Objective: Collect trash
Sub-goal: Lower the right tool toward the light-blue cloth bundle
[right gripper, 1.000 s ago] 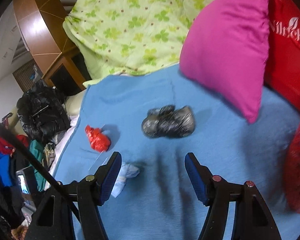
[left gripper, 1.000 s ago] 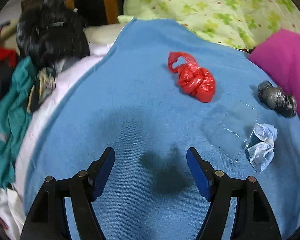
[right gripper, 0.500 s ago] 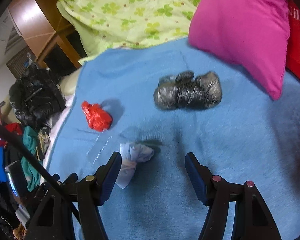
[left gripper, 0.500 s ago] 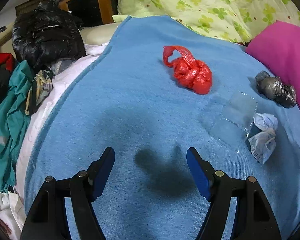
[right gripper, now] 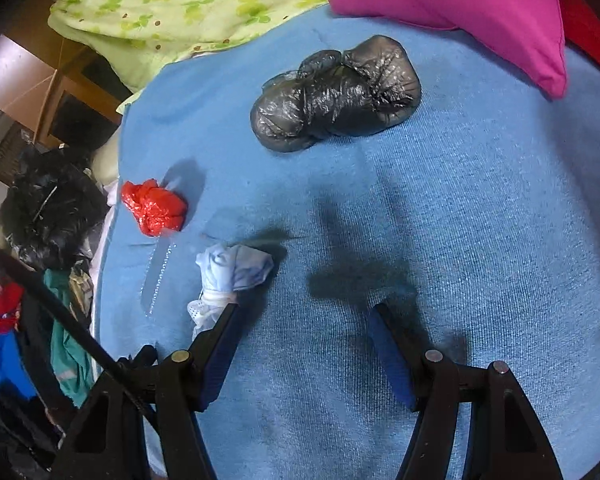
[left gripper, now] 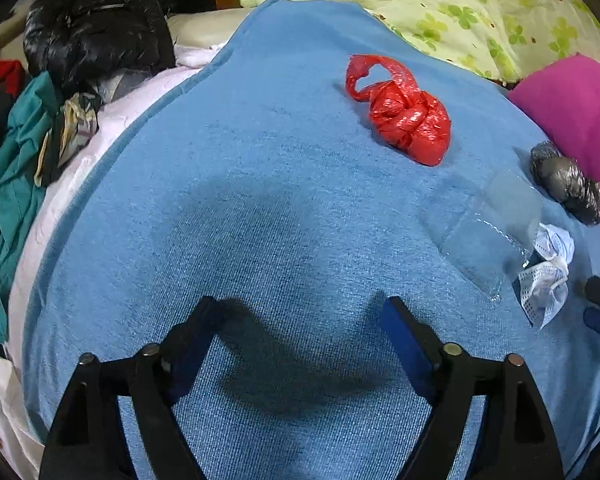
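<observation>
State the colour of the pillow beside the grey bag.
Magenta pink pillow, plain; clearest in the right wrist view.

Red bag (left gripper: 404, 120), grey-black bag (right gripper: 340, 96), blue blanket (left gripper: 260, 200), magenta pillow (right gripper: 460, 12), clover-print green quilt (left gripper: 460, 8)
</observation>
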`<control>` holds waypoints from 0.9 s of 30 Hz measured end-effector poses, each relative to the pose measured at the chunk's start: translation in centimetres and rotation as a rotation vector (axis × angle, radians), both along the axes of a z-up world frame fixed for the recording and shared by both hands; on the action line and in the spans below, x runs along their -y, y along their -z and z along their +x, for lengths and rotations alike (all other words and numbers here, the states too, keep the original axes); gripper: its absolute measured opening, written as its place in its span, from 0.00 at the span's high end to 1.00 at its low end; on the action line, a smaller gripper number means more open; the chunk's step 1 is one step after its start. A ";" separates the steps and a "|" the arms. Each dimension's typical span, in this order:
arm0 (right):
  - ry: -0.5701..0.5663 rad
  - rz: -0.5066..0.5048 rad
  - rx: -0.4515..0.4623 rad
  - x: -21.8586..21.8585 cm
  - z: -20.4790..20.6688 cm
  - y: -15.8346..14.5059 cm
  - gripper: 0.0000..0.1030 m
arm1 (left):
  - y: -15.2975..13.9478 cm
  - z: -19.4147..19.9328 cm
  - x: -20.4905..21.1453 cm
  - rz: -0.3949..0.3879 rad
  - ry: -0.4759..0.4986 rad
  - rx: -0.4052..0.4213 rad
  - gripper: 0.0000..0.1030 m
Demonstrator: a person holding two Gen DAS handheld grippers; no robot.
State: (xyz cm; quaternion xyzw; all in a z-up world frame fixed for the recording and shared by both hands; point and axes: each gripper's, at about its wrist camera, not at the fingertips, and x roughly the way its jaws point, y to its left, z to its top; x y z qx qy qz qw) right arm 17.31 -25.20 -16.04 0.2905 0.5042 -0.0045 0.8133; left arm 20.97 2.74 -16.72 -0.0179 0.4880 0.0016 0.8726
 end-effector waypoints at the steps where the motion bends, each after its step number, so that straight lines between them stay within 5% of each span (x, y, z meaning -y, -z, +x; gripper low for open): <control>1: -0.004 0.000 -0.002 0.0 0.0 0.0 0.32 | 0.1 0.0 -0.1 -0.002 -0.006 0.001 0.13; 6: -0.016 0.000 -0.007 0.1 -0.1 0.0 0.32 | 0.7 0.1 0.2 0.014 -0.016 0.005 0.00; 27: -0.016 0.009 -0.013 0.2 -0.2 0.1 0.32 | 0.9 -0.2 0.3 0.012 -0.029 0.028 0.00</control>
